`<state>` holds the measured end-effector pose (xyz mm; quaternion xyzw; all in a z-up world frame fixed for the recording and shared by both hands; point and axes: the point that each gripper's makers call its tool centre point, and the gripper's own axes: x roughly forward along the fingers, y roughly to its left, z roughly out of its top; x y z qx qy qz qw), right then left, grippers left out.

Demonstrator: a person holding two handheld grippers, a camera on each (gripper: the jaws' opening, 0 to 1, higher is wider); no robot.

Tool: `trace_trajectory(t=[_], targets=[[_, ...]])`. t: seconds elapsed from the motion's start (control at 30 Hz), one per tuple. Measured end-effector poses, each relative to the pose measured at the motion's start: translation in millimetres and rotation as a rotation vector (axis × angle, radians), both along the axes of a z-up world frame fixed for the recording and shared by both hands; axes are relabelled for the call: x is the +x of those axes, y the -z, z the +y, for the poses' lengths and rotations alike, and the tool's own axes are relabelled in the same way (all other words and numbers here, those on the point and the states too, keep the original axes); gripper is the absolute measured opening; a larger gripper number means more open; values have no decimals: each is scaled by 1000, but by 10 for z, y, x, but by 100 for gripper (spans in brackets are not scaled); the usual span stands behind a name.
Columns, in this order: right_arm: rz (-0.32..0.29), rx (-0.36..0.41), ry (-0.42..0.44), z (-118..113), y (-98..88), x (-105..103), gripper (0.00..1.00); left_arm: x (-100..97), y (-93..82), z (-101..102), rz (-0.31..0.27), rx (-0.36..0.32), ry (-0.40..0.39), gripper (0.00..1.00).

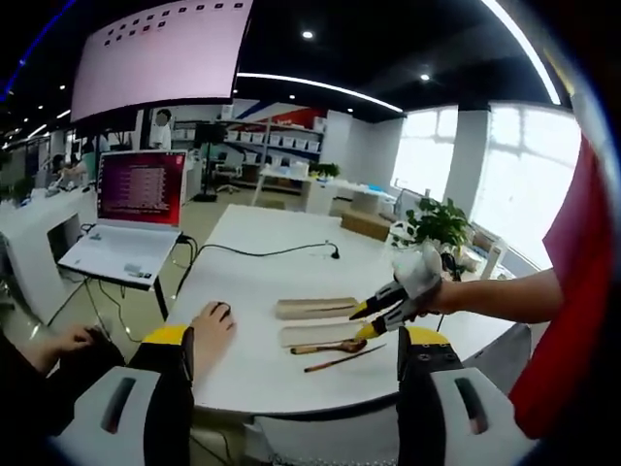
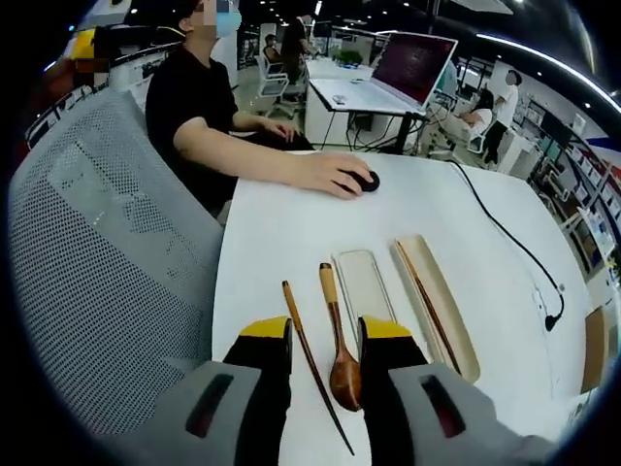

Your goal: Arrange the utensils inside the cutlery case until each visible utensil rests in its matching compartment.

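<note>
Yellow-tipped jaws of the right gripper (image 2: 325, 340) stand apart at the bottom of the right gripper view, hovering low over the white table (image 2: 281, 233) with nothing between them. Just beyond them lie a wooden spoon (image 2: 341, 345), its bowl nearest the jaws, and a single dark chopstick (image 2: 312, 361) just to its left; both rest loose on the tabletop. Beside the spoon lies the shallow pale lid (image 2: 363, 285) of the cutlery case, and next to that the tan case tray (image 2: 441, 313), with a thin dark stick lying along it. Farther off, a seated person's hand (image 2: 330, 173) rests on a black mouse (image 2: 363, 181), and a black cable (image 2: 509, 238) crosses the table.

In the left gripper view, the left gripper (image 1: 294, 345) is held back from the table's near edge, jaws wide apart and empty. Across the table, the right gripper (image 1: 374, 317) reaches in from the right on an outstretched bare forearm, its tips just above the spoon (image 1: 328, 346). A laptop (image 1: 131, 218) sits on a farther desk.
</note>
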<state>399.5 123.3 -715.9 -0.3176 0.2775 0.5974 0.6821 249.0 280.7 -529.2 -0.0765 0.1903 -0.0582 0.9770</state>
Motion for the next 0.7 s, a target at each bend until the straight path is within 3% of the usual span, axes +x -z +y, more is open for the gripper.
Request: trace_trajectory(t=[0.3,0.4,0.5,0.6,0.63,0.7], targets=[[3,-5,2,-5,18,-3,22,-13,78,2,29,17,4,88],[-42,-6,-41,-2,39,-10,10,-21,85,23,29,15,-5,88],[-14,-21,-21,-9,89,-10,18,-9,7,-11,-15,-58,-11,90],[-20,-13,-28,4,81,4,6,-9,18,2,-9,-37,-8,88],[-1,26,11,46,70,41,5,-10,36,8,-4,-19,-3,89],[62,33,49,40,91,25,10,11,74,45,1,-11,-6,89]])
